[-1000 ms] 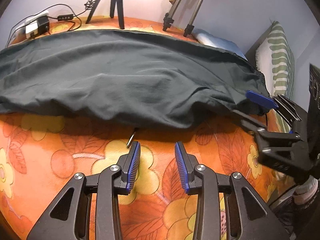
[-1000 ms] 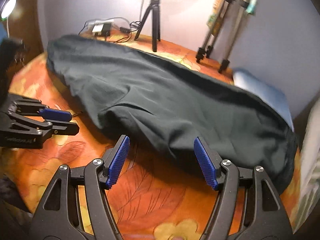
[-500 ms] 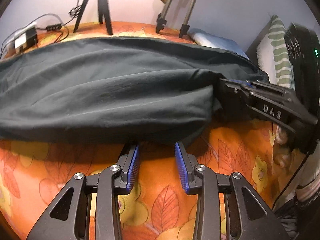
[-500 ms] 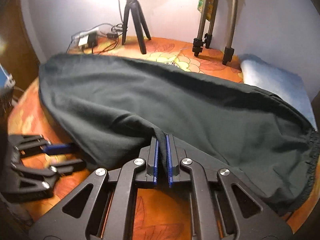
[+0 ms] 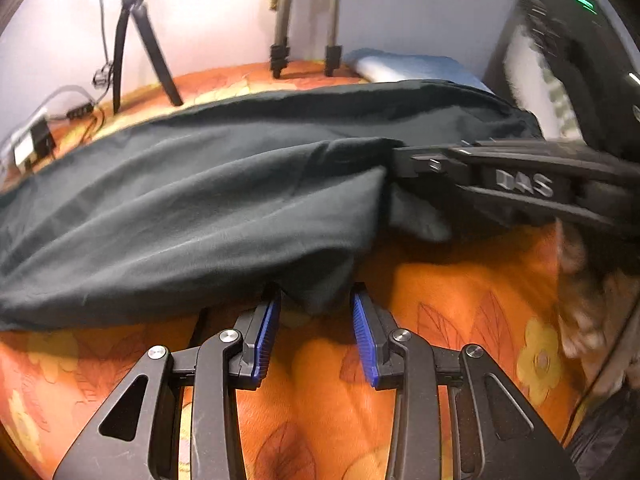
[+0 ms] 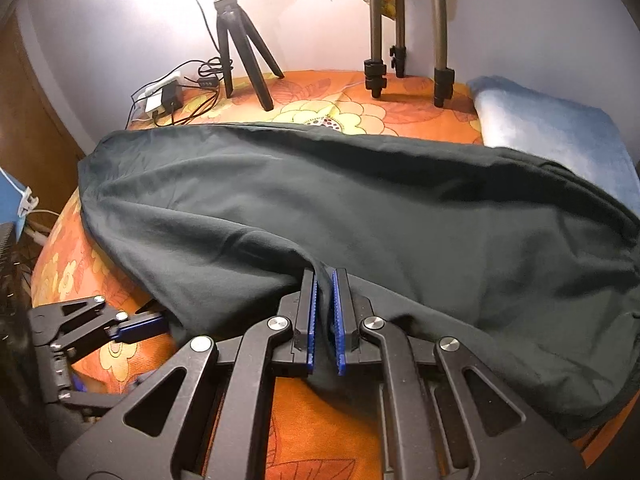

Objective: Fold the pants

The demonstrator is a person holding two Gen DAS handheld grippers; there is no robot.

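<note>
Right tongs (image 6: 324,316) are pinching the pants (image 6: 360,208); left tongs (image 5: 316,320) are gaping around the hem, risking a lopsided lift.

You've got one pants (image 6: 360,208), dark, spread on one orange floral sheet (image 6: 320,432). Two grippers: left (image 5: 316,312) and right (image 6: 324,312). Two tripods: one small black tripod (image 6: 240,52), all three legs showing, and one tall grey tripod (image 6: 404,48), three legs in the right view, only two in the left. One blue pillow (image 6: 552,136). One striped pillow (image 5: 560,96), blurred. One black adapter (image 6: 170,98) with a tangle of cables (image 6: 200,76); cable count can't be told.
</note>
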